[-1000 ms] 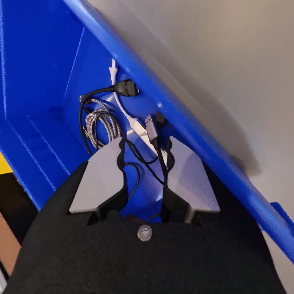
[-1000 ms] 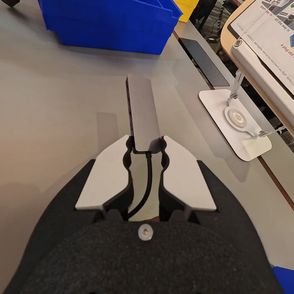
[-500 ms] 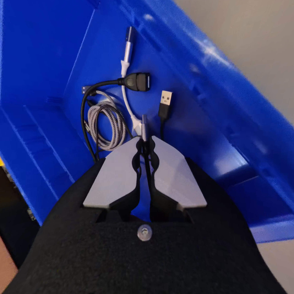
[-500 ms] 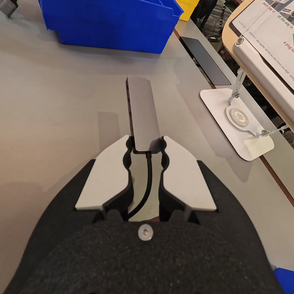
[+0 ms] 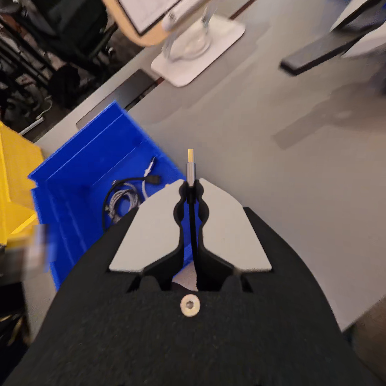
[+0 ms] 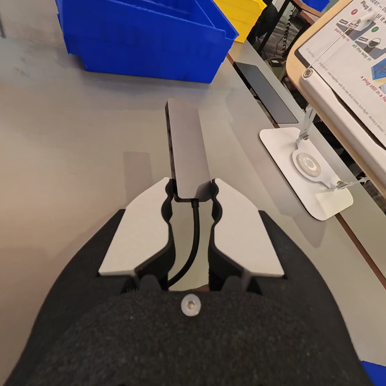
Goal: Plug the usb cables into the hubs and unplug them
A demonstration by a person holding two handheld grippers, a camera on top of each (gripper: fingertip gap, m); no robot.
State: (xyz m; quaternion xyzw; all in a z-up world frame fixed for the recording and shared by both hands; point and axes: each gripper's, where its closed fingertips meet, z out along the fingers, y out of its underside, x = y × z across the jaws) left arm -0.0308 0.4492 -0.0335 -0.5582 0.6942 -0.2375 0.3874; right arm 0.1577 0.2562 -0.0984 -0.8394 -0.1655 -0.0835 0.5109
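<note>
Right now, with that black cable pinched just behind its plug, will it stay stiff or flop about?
The USB plug looks rigid: it juts straight past the left hand-held gripper. The black cable behind it is thin and bends slightly, so it probably hangs limp and trails. Other cables lie in loose coils in the blue bin, suggesting cords like these are floppy and light.

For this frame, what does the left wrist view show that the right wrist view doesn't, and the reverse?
Only the left wrist view shows the left gripper shut on a USB plug, and the loose cables lying inside the blue bin. Only the right wrist view shows the right gripper shut on the grey hub, with its black lead between the fingers. Both show the grey table, the blue bin, a yellow bin and the white stand base.
</note>
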